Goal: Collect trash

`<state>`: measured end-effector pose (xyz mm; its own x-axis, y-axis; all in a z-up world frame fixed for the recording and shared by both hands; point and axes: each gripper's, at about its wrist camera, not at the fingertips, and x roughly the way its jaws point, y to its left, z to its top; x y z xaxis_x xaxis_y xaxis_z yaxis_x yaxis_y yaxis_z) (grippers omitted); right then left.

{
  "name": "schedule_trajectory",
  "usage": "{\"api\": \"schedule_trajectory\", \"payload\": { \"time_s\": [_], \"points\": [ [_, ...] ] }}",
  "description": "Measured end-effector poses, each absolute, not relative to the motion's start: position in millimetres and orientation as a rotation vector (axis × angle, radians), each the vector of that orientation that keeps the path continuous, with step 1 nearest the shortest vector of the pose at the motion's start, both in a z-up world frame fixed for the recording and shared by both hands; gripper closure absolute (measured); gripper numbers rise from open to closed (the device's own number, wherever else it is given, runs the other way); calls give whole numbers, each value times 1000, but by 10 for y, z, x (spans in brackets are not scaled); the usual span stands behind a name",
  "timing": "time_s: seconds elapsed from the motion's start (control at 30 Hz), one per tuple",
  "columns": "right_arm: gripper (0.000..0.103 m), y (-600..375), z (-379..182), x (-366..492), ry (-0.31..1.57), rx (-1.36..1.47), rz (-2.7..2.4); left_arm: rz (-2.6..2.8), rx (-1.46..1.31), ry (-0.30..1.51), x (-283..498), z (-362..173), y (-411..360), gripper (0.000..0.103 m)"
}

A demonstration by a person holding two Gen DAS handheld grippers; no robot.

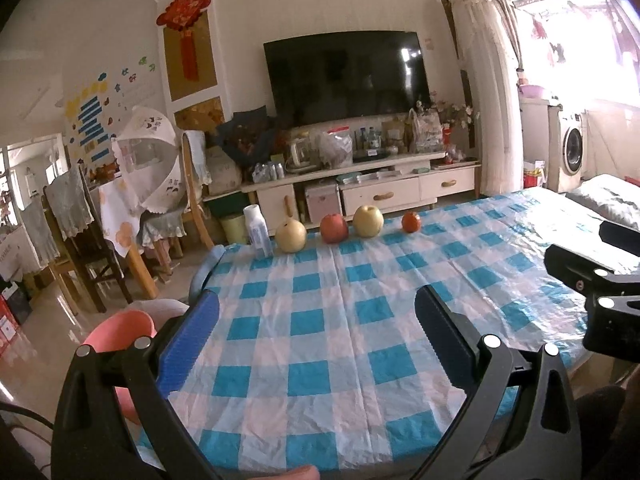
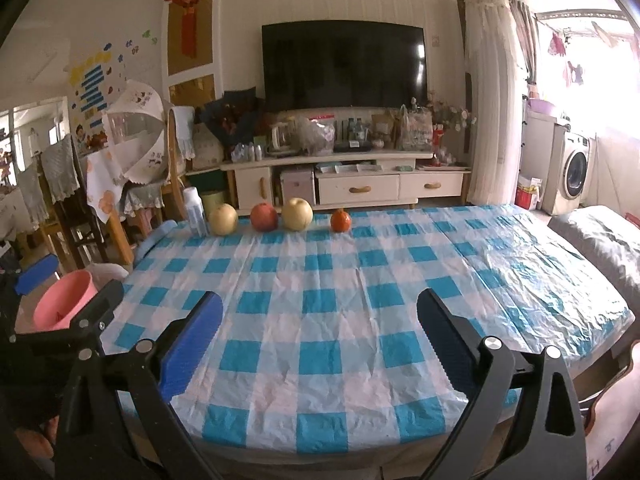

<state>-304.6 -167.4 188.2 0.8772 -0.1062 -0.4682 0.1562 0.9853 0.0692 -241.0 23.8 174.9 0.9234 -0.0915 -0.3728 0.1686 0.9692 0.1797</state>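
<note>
Plastic bottle point(image 1: 258, 232), likely light and slippery, is standing far ahead of both wide-spread, empty grippers: left gripper point(image 1: 318, 344), right gripper point(image 2: 320, 344); pinching its mid-body looks best.

The left gripper point(image 1: 318, 332) hung with its fingers wide apart and empty above the blue checked tablecloth point(image 1: 360, 420). At the far edge stood a bottle point(image 1: 257, 232), two pears, an apple and, perhaps, a tangerine point(image 1: 411, 222). A pink bin point(image 1: 116, 330) stood left.
</note>
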Motion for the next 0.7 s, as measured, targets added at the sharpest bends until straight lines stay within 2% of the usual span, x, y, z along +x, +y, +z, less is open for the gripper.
{"api": "schedule_trajectory", "payload": {
  "time_s": [0.7],
  "points": [
    [6, -1653, 2041, -3190, 449, 73, -165, -137, 178, 320, -2616, 2008, 214, 4]
  ]
}}
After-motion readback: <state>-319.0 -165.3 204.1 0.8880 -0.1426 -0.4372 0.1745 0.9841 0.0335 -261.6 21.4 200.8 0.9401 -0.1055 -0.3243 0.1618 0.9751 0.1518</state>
